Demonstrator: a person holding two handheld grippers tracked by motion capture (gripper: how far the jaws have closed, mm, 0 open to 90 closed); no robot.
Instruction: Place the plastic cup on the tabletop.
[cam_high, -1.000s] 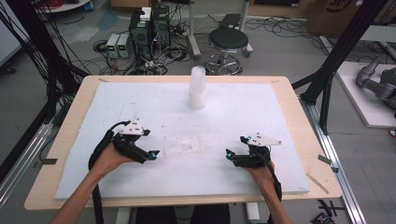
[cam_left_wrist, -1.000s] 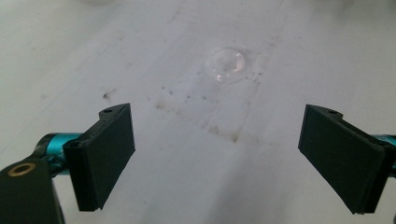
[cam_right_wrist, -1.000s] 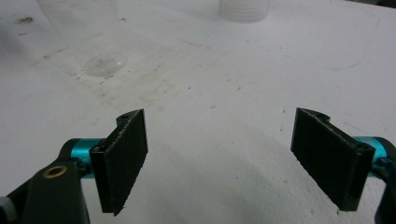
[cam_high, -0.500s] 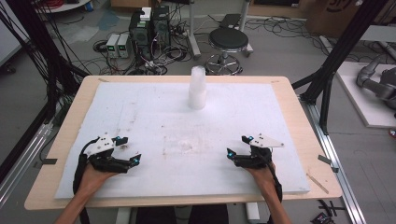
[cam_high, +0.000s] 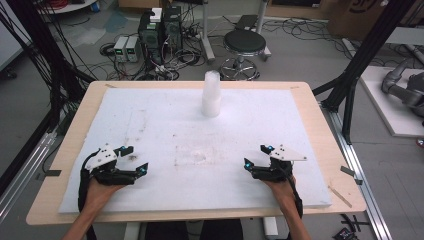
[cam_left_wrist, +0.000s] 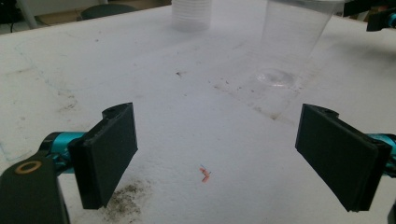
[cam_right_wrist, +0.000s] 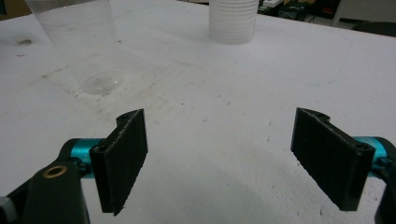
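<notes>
Clear cup (cam_left_wrist: 292, 42) stands upright on the white foam board (cam_high: 150, 115), nearer the person than the cup stack (cam_high: 211, 94). Left gripper (cam_high: 134, 159) and right gripper (cam_high: 255, 156) flank it, both released, jaws spread, grasping nothing.

Robotics lab. Computer towers (cam_high: 160, 27) sitting on grey floor beyond wooden table (cam_high: 320, 130), cables (cam_high: 175, 57) tangling beside them; black stool (cam_high: 244, 45) standing behind table; black frame struts (cam_high: 370, 50) rising at table's right.
</notes>
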